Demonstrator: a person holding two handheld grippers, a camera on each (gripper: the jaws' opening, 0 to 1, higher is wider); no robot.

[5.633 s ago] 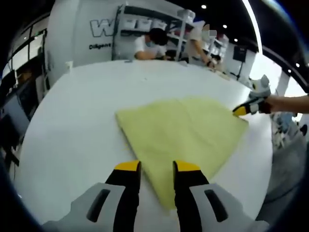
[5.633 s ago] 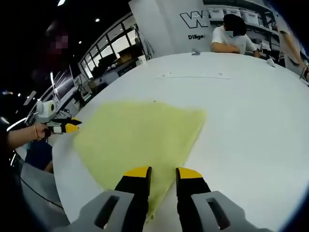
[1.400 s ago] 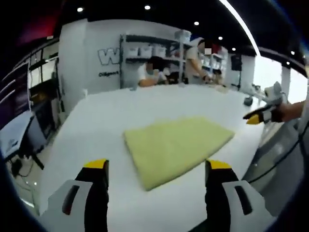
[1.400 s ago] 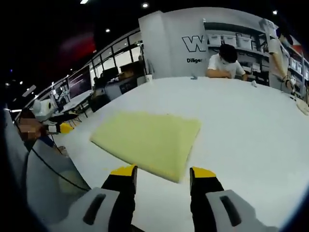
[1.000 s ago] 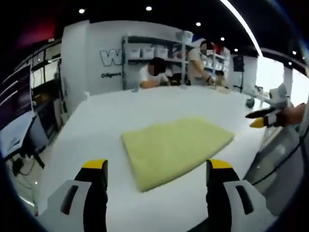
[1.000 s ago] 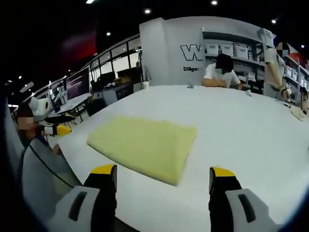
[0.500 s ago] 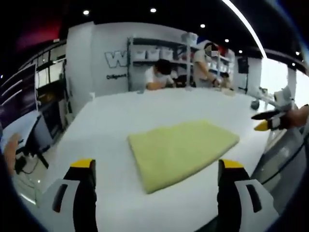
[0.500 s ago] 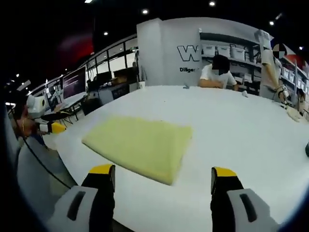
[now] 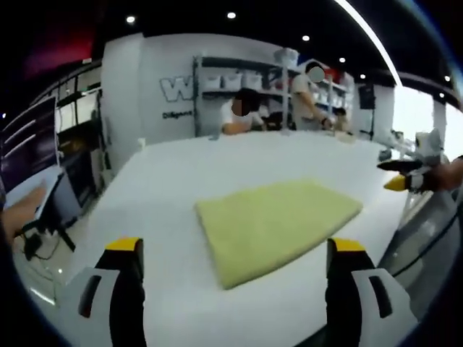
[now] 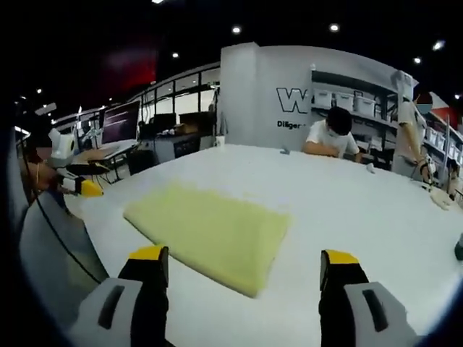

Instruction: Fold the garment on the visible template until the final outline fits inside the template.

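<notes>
A pale yellow garment [image 9: 275,224] lies folded flat in a compact, roughly rectangular shape on the white table [image 9: 181,166]. My left gripper [image 9: 233,249] is held back from its near edge, jaws wide apart and holding nothing. My right gripper [image 10: 244,256] faces the garment [image 10: 213,231] from another side, also open and apart from the cloth. At the right edge of the left gripper view, a hand holds the right gripper [image 9: 401,177] off the table. The left gripper [image 10: 79,186] shows at the left of the right gripper view.
The white table [image 10: 362,210] stretches wide around the cloth. At its far side one person [image 9: 242,116] sits and another [image 9: 311,94] stands by shelving. Monitors [image 10: 119,123] stand beyond the table's left side. A small dark object [image 10: 458,249] sits at the right edge.
Both grippers have gone from nearly shut at the cloth's near corner to wide open and drawn back. The garment's outline is smaller and more compact. Over the last second only the views shifted.
</notes>
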